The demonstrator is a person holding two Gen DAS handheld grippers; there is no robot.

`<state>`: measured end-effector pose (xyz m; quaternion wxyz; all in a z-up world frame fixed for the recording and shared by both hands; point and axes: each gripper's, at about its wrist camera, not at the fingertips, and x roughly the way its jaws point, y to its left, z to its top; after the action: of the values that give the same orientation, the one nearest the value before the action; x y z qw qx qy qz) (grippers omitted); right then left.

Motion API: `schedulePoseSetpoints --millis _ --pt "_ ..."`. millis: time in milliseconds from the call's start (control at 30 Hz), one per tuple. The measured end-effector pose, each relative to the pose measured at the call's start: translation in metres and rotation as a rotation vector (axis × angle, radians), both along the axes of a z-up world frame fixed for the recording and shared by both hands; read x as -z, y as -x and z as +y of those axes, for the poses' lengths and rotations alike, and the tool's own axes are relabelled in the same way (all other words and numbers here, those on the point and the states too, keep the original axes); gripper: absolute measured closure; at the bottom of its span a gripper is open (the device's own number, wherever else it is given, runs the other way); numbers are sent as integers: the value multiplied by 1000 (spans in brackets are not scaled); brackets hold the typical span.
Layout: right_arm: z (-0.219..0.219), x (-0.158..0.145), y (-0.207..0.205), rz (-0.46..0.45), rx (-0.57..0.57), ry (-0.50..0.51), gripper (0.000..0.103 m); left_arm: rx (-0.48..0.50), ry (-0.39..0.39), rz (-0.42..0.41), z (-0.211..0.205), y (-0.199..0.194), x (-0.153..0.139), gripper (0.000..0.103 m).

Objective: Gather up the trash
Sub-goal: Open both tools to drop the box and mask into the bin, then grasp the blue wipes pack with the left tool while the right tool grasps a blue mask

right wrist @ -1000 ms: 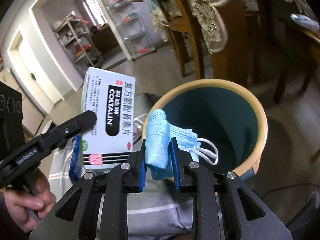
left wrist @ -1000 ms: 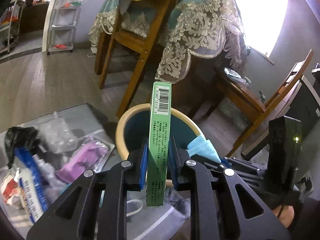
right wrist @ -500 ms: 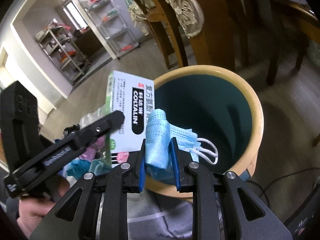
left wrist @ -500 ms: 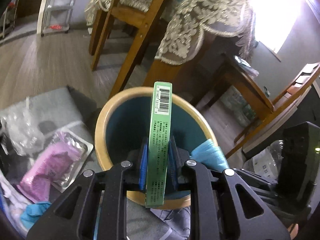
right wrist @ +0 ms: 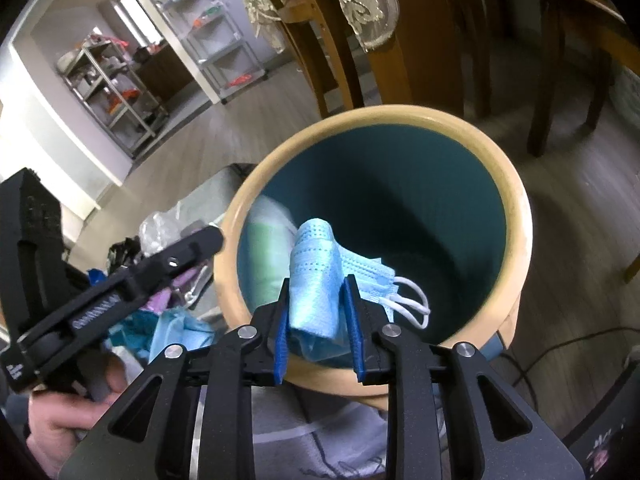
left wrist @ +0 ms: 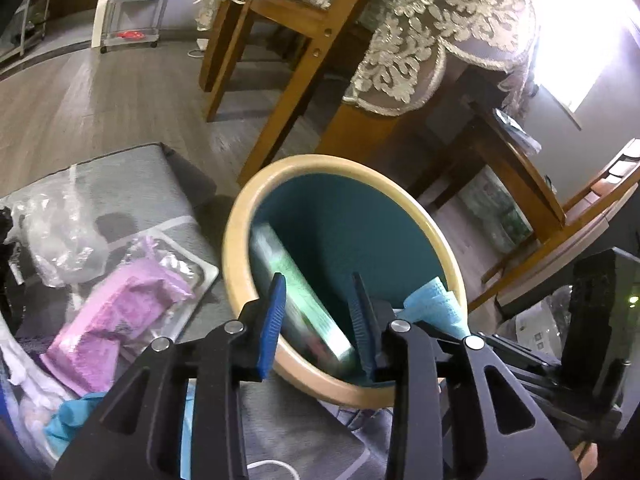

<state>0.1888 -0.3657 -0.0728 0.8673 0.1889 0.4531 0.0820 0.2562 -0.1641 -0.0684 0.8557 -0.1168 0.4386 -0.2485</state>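
A round bin with a tan rim [left wrist: 256,196] [right wrist: 516,200] and teal inside stands in front of both grippers. My left gripper [left wrist: 320,304] is open over the near rim, and the green medicine box [left wrist: 304,296] is blurred, dropping inside the bin; it also shows in the right wrist view [right wrist: 266,256]. My right gripper [right wrist: 316,314] holds a folded blue face mask [right wrist: 316,276] over the bin's near edge, jaws a little apart, white ear loops hanging inward. The mask shows at the bin's right rim [left wrist: 436,312].
A grey mat [left wrist: 132,176] left of the bin carries more trash: a purple packet [left wrist: 116,312], a clear plastic bag [left wrist: 60,236] and blue scraps [left wrist: 68,420]. Wooden chair legs [left wrist: 292,80] and a lace-covered table stand behind the bin.
My left gripper opened and let go of the green box, which falls into the bin. Both grippers moved closer over the bin. The right jaws widened slightly around the mask.
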Motion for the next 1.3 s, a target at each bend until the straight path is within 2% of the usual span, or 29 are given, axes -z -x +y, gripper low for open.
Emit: schedulePoseSetpoints --millis 200,367,467,567,667,767,900,1067,1300 --pt "0 1 1 5 6 19 67 -32 31 -15 18 4 -10 67" --pt "0 -1 0 2 15 31 59 -59 49 -43 34 15 -24 60" --pt "0 -1 1 7 26 36 50 -89 54 -60 50 25 -33 48" --pt "1 -3 2 3 25 37 47 -114 46 -86 65 36 -42 43" --pt "4 -4 6 -7 18 56 44 -142 9 -127 80 48 -52 25" --pt "5 -6 8 -16 12 62 40 -165 -33 -159 95 62 -58 17" --pt "10 -9 13 -10 0 52 33 -200 -67 -173 117 81 -61 15" --pt "17 -13 19 -24 -28 52 33 -225 -110 -184 136 104 -61 14" --pt "31 -22 30 -58 -77 35 33 -233 -181 -160 157 135 -45 14"
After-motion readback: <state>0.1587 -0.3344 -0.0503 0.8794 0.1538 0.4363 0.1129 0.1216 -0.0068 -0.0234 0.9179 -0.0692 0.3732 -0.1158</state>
